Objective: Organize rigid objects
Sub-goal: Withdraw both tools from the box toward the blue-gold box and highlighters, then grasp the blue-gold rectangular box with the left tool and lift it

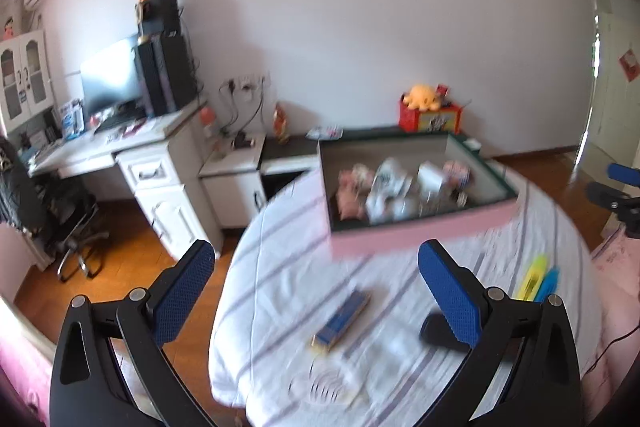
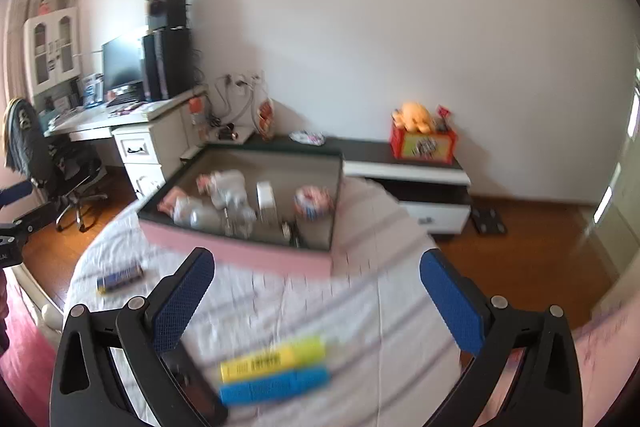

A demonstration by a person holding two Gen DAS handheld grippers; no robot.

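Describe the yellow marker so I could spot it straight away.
Find the pink-sided box on the striped bedsheet. Nearer the camera, between the open fingers of the right gripper, two chunky markers lie side by side. Yours is the yellow marker, on the box side of the blue marker.

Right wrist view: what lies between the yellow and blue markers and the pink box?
Only bare striped sheet separates the yellow marker and blue marker from the pink box; the right wrist view shows it.
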